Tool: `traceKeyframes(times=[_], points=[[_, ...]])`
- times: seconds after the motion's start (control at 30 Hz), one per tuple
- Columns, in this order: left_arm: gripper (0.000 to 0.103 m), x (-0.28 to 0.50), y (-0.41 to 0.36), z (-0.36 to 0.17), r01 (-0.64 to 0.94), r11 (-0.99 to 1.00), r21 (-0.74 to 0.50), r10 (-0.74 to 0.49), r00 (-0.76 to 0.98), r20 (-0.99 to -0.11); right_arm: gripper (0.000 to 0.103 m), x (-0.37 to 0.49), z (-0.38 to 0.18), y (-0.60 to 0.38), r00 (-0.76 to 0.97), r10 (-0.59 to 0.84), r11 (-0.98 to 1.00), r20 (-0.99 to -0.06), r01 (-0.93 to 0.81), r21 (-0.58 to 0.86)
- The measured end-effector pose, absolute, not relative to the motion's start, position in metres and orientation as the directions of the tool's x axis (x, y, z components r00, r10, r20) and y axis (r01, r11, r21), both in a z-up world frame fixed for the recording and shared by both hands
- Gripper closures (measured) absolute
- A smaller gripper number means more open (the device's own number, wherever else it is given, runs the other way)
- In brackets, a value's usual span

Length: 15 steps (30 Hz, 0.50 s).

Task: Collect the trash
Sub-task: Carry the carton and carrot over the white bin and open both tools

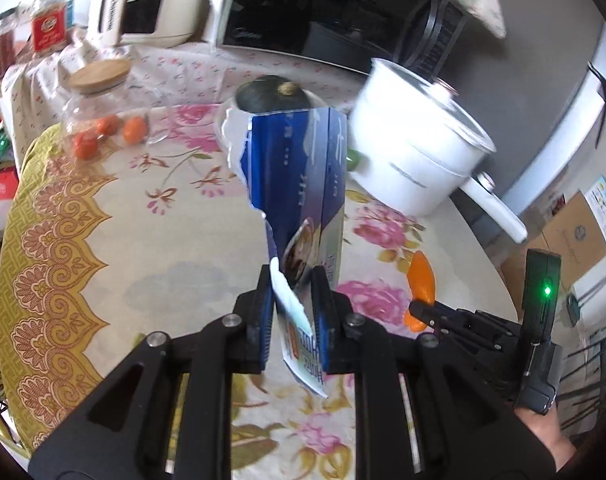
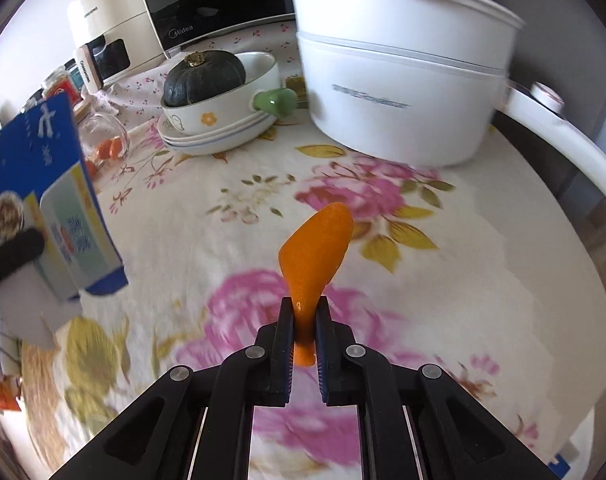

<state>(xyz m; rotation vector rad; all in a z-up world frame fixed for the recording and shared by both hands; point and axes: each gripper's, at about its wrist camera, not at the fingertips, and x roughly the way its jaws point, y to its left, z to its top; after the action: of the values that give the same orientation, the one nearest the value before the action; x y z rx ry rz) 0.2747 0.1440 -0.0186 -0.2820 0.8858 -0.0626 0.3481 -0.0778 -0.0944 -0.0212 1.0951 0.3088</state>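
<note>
trash sits in both grippers above the floral-print tablecloth [image 2: 231, 240]. the left gripper [image 1: 292, 280] is clamped on a torn blue-and-white cardboard food box [image 1: 299, 184], which stands up between its fingers, clear of the cloth. the right gripper [image 2: 304, 310] is pinched onto a curled piece of orange peel [image 2: 315, 248], also lifted off the table. behind them a white electric cooking pot with a long handle [image 2: 399, 80] stands beside a stack of white ceramic bowls [image 2: 223, 124] holding a dark green squash [image 2: 203, 78]. a clear glass jar with a wooden lid [image 1: 99, 108] lies further left, with small orange fruits inside.
</note>
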Motion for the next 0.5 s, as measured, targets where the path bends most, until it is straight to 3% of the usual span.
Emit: traceKeyframes(times=[0.23,0.5], points=[[0.083,0.247,0.093,-0.015,0.003,0.971,-0.241,-0.193,0.607,-0.771,0.093,0.306,-0.074,-0.145,0.425,0.234,0.961,-0.874,-0.235,0.143],[0.083,0.212,0.042,-0.021,0.056,0.951,-0.304,-0.280,0.575,-0.769,0.093,0.255,-0.053,-0.210,0.431,0.200,0.970,-0.880,-0.217,0.114]])
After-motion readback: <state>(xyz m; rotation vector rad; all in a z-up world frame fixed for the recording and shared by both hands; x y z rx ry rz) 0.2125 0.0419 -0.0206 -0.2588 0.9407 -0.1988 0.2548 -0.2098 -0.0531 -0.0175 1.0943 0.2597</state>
